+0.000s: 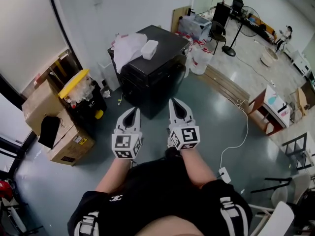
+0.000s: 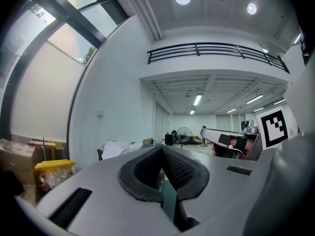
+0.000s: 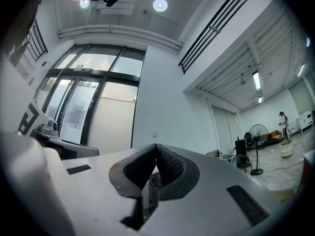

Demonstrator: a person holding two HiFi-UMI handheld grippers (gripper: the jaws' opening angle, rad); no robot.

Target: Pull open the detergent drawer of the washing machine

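Ahead, the washing machine (image 1: 152,80) stands upright — corner-on.

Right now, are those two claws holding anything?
Nothing is held. The left gripper and the right gripper are both shut and empty, not touching the black machine.

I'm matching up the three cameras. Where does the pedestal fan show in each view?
Head view: the pedestal fan stands at top right, far off.
Left gripper view: the fan is at centre, small and distant.
Right gripper view: the fan is at lower right, near the edge.
Shared landmark: the white wall to its left.
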